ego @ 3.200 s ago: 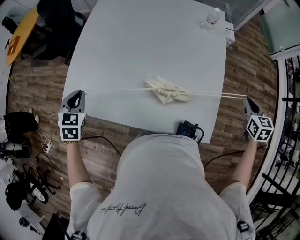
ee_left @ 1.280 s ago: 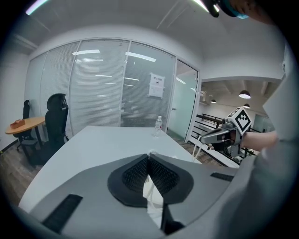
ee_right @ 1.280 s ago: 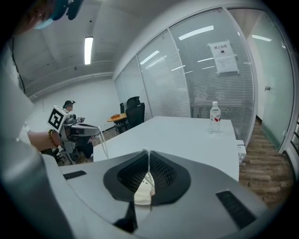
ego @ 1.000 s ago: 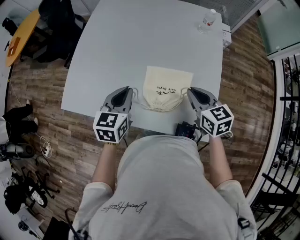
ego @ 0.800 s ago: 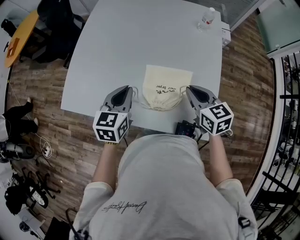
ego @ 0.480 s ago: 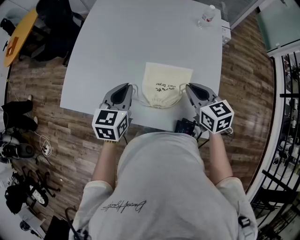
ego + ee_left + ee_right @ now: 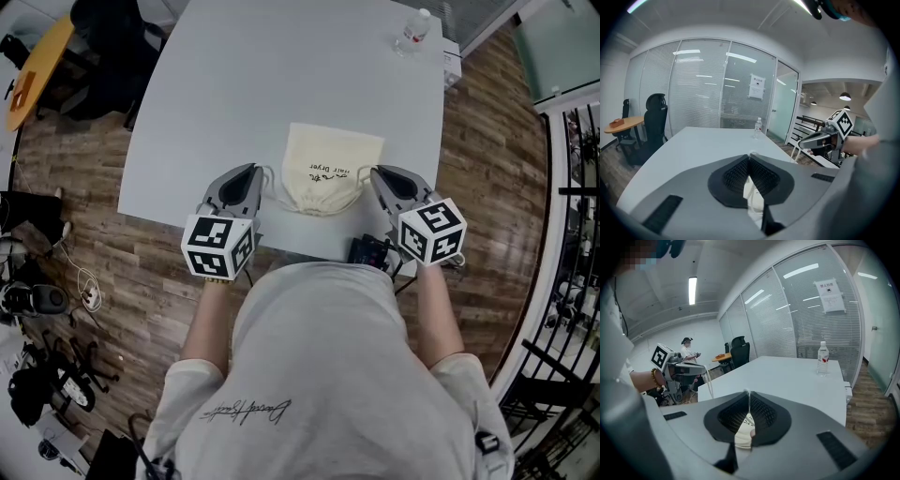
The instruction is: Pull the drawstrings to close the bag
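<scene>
Both grippers are shut tight, and each one pinches a string of the bag. Left gripper [image 7: 253, 176] has its two jaws pressed together on the left drawstring [image 7: 710, 385], which hangs in a loose loop from its tip. Right gripper [image 7: 377, 176] has its jaws pressed together on the right drawstring [image 7: 749, 397], a thin white line that shows in the crack between them.

The bag [image 7: 328, 169] is pale cream cloth with small dark print on it. It lies flat on the white table [image 7: 281, 75], close to the edge nearest the person, right between the two grippers. Its far end is straight. Its near end is rounded and a little bunched up. The strings are slack, not pulled tight.

A small black box [image 7: 372, 251] with wires sits at the near edge of the table, just beside the right gripper. A water bottle [image 7: 415, 33] stands far off at the far right corner of the table. The person wears a grey shirt [image 7: 319, 375].

Around the table is a brown wood floor [image 7: 487, 141]. A black chair [image 7: 112, 47] and a round orange table [image 7: 37, 70] stand off to the left. Glass walls with blinds [image 7: 701, 89] close in the room, and a paper sign [image 7: 757, 86] is stuck on the glass.
</scene>
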Available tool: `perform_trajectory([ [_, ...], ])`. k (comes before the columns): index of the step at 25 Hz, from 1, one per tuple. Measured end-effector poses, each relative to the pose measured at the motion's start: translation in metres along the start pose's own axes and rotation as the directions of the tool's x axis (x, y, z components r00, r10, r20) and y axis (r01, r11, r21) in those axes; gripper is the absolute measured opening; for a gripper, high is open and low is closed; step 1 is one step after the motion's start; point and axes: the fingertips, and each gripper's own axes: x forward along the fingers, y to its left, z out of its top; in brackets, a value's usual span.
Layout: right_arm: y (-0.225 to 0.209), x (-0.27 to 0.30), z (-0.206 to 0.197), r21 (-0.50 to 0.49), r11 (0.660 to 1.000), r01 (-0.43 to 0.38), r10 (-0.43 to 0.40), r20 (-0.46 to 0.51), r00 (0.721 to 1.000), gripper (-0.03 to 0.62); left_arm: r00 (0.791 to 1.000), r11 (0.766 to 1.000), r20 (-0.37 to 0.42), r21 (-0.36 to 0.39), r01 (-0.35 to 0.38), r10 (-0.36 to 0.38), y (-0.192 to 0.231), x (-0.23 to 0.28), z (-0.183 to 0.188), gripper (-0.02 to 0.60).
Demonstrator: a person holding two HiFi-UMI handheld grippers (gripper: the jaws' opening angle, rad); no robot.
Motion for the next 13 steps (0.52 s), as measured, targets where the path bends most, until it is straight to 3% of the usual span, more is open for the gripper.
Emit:
perform_trajectory([
  [13, -0.0052, -0.0016, -0.0059, -0.002, 1.0, -0.009, 0.009, -0.019, 1.0, 0.029, 1.0, 1.0, -0.017, 0.006, 0.01, -0.01, -0.0053, 0.0022, -0.0023, 0.011],
])
